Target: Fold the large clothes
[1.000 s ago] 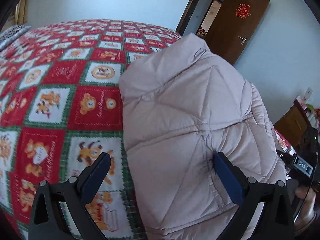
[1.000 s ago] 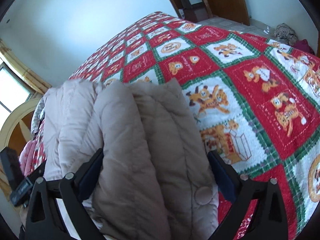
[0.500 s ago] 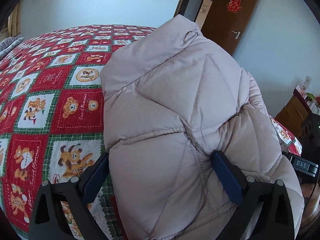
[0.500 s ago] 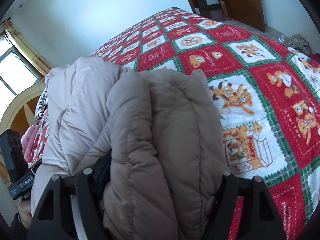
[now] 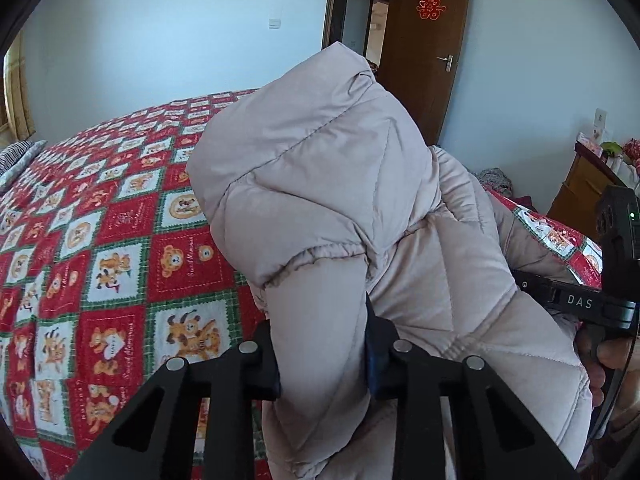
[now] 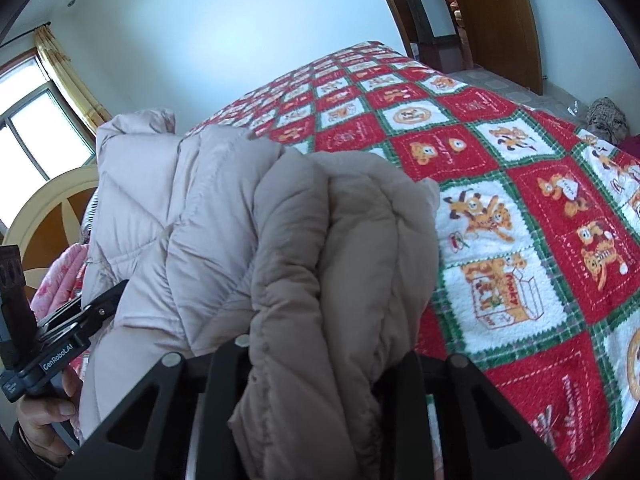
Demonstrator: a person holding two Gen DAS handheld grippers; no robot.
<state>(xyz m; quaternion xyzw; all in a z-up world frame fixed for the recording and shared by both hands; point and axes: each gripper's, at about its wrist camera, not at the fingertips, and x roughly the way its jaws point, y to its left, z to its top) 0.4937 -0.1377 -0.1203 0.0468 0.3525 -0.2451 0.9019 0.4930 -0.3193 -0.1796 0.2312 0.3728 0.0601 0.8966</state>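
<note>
A pale pink quilted puffer jacket (image 5: 320,184) is bunched up and lifted over the near edge of the bed. My left gripper (image 5: 322,360) is shut on a thick fold of the jacket. My right gripper (image 6: 320,368) is shut on another bunched fold of the jacket (image 6: 328,248), where its beige lining side shows. The right gripper also shows at the right edge of the left wrist view (image 5: 576,300), and the left gripper shows at the left edge of the right wrist view (image 6: 68,340). Both pairs of fingertips are buried in the fabric.
The bed carries a red, white and green bear-pattern blanket (image 5: 100,260), also in the right wrist view (image 6: 520,220). A brown door (image 5: 424,48) stands open beyond the bed. A wooden cabinet (image 5: 588,184) is at the right. A window with yellow curtains (image 6: 36,128) is at the left.
Both grippers have closed from wide open onto folds of the jacket. The jacket has been lifted and bunched higher off the blanket.
</note>
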